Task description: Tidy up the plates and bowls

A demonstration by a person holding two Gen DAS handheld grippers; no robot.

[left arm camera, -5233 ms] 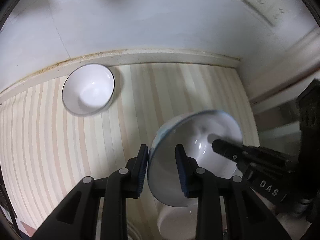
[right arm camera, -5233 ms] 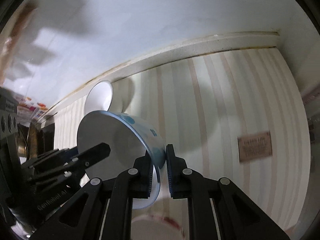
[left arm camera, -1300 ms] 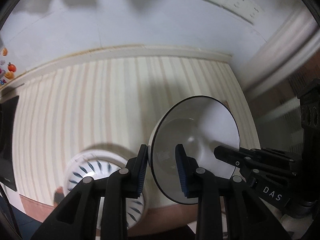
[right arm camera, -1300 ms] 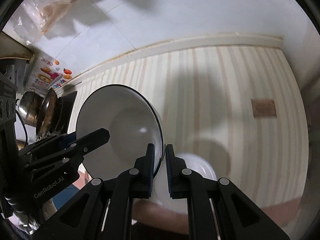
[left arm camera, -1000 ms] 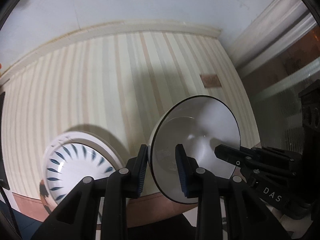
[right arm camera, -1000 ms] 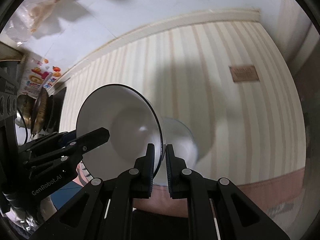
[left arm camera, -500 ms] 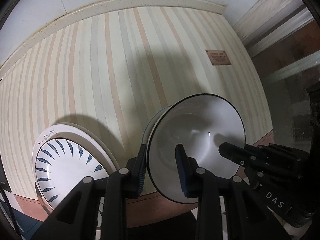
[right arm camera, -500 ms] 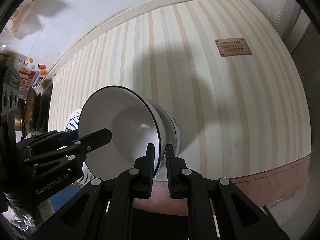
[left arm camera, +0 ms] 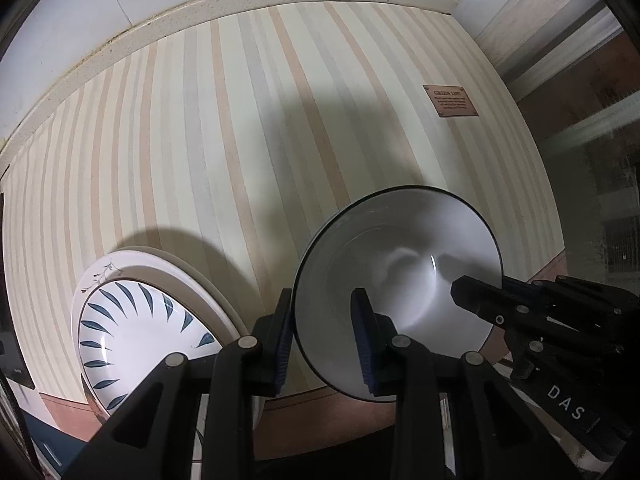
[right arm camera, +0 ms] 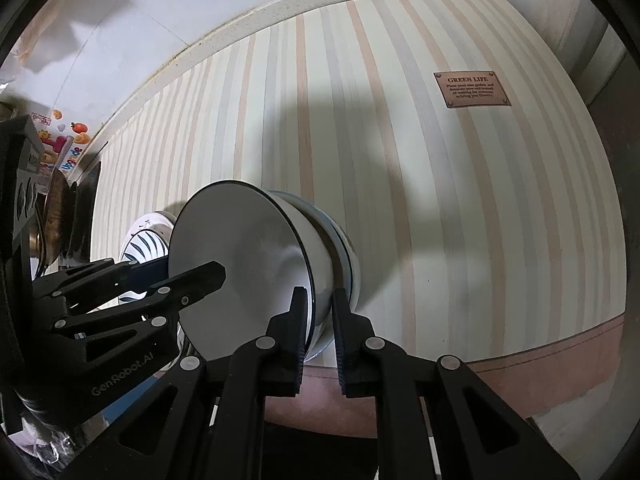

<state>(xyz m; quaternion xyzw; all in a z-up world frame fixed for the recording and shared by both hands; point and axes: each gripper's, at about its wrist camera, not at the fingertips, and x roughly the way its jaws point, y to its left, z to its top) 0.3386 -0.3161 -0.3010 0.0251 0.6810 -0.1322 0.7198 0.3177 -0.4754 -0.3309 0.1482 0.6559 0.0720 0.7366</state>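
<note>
Left wrist view: looks almost straight down along its own fingers onto the striped tablecloth [left arm camera: 224, 128], at close range, with the wall base along the top of the frame.

Right wrist view: looks steeply down onto the same cloth, from similarly close.

Shared area: the white bowl [left arm camera: 400, 276] [right arm camera: 240, 264] at lower centre of both frames, the leaf-patterned plate [left arm camera: 132, 320] [right arm camera: 144, 240] at left, and the brown label [left arm camera: 450, 101] [right arm camera: 472, 90] at upper right.

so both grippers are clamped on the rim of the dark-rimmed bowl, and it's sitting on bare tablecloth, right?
Not bare tablecloth. In the right wrist view the dark-rimmed bowl, gripped by the left gripper and right gripper, is nested on another bowl on the striped tablecloth.
</note>
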